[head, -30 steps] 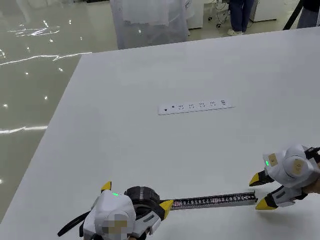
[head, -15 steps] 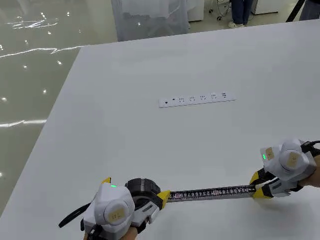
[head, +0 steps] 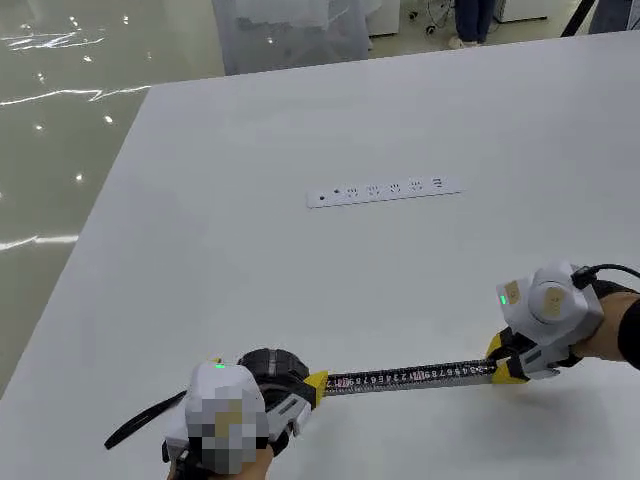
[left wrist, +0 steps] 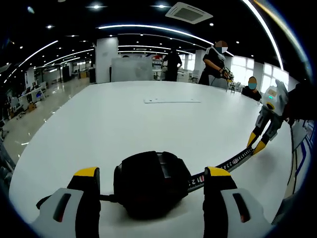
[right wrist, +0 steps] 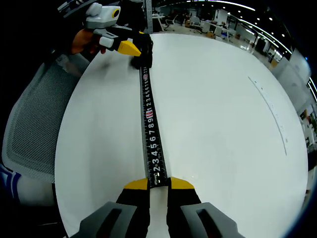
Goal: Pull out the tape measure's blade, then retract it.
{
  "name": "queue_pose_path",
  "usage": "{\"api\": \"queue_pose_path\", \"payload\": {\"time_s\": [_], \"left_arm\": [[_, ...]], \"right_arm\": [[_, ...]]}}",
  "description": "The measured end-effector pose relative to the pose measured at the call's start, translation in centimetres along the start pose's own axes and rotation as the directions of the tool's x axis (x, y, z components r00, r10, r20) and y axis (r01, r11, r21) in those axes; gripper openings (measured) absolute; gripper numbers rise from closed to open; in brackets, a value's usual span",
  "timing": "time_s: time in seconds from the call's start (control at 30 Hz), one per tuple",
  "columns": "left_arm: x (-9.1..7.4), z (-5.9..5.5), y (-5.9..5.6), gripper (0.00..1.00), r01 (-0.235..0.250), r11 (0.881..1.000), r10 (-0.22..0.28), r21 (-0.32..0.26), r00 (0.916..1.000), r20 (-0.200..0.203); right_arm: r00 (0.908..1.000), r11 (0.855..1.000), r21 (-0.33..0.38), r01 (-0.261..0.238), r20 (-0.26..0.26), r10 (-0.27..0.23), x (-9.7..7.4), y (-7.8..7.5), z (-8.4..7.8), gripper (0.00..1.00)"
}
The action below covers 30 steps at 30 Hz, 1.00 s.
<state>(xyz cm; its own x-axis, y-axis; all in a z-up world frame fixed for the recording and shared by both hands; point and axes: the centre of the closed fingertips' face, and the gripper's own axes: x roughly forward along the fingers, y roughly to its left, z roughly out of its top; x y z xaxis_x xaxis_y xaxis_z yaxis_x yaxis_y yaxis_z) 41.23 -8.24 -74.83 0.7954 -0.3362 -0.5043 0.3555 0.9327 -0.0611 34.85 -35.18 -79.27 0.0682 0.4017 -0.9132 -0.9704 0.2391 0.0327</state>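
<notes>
Head view puts the black tape measure (head: 268,366) at about 7 o'clock on the white table (head: 250,260), lying flat. Its blade (head: 410,376) is drawn out toward 3 o'clock, rising slightly to the right. The long axis runs almost straight across the near edge of the table. The blade is black with white numerals. In the right gripper view they read 1 to 9 from the tip outward, then a red mark, then a second run of small figures (too fine further up to read). No brand name can be made out on the case.

The left gripper (left wrist: 152,173) has its jaws spread wide, one on each side of the case. A strip of table shows between each yellow tip and the case in the left gripper view, so it straddles the case rather than pinching it. The blade leaves the case just in front of the jaw at 4 o'clock in that view. A black strap (head: 140,426) trails from the case toward 8 o'clock in the head view.

The right gripper (right wrist: 158,184), at 4 o'clock in the head view, has its jaws pressed together on the blade's tip.

A white power strip (head: 383,190) lies near the centre, well apart from the tape, with its length parallel to the blade.
</notes>
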Motion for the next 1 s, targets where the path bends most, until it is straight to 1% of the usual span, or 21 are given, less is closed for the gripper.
{"api": "queue_pose_path", "payload": {"time_s": [0.03, 0.1, 0.13, 0.2, 0.27, 0.3, 0.4, 0.47, 0.6, 0.67, 1.0], "left_arm": [[0.13, -0.11, -0.09, 0.8, 0.002, 1.0, -0.002, -0.02, 1.0, -0.007], [0.33, -0.14, -0.19, 0.79, -0.001, 1.0, 0.001, -0.021, 0.9999, -0.012], [0.32, -0.22, -0.25, 0.78, -0.005, 0.999, 0.004, -0.031, 0.9998, -0.017], [0.37, -0.33, -0.29, 0.74, -0.008, 0.998, 0.007, -0.057, 0.9996, -0.028], [0.59, -0.48, -0.09, 0.72, -0.021, 0.999, 0.019, -0.05, 0.9991, -0.038], [0.69, -0.77, 0.09, 0.7, -0.031, 0.999, 0.029, -0.041, 0.9981, -0.055], [0.71, -0.35, 0.25, 0.68, -0.036, 0.998, 0.035, -0.045, 0.9986, -0.04], [0.73, -0.16, 0.09, 0.65, -0.029, 0.999, 0.028, -0.033, 0.9988, -0.04], [0.73, -0.23, 0.16, 0.64, -0.035, 0.999, 0.033, -0.032, 0.9983, -0.048], [0.74, -0.39, 0.11, 0.63, -0.035, 0.999, 0.033, -0.03, 0.9978, -0.058], [0.72, -0.57, 0.17, 0.62, -0.031, 0.999, 0.029, -0.032, 0.9975, -0.065]], "right_arm": [[1.0, 1.0, 0.0, -0.001, -0.002, 0.001, 0.02, -0.01, -0.02, 0.06], [1.0, 1.0, 0.006, -0.003, -0.007, 0.003, 0.02, -0.06, -0.06, 0.06], [0.9999, 1.0, 0.005, -0.004, -0.009, 0.004, 0.02, -0.05, -0.11, 0.06], [0.9999, 1.0, 0.007, -0.004, -0.013, 0.004, 0.03, -0.08, -0.12, 0.07], [0.9999, 1.0, 0.011, -0.005, -0.016, 0.006, 0.03, -0.08, -0.13, 0.07], [0.9998, 1.0, 0.012, -0.006, -0.017, 0.006, 0.03, -0.1, -0.15, 0.07], [0.9999, 1.0, 0.007, -0.005, -0.013, 0.005, 0.01, -0.07, -0.18, 0.06], [1.0, 1.0, 0.013, -0.004, -0.008, 0.004, 0.0, -0.12, -0.21, 0.06], [0.9999, 1.0, 0.013, -0.004, -0.014, 0.004, 0.03, -0.11, -0.15, 0.06], [0.9999, 1.0, 0.015, -0.003, -0.016, 0.003, 0.02, -0.12, -0.18, 0.06], [0.9998, 1.0, 0.024, 0.001, -0.019, 0.0, 0.06, -0.01, -0.14, 0.07]]}}
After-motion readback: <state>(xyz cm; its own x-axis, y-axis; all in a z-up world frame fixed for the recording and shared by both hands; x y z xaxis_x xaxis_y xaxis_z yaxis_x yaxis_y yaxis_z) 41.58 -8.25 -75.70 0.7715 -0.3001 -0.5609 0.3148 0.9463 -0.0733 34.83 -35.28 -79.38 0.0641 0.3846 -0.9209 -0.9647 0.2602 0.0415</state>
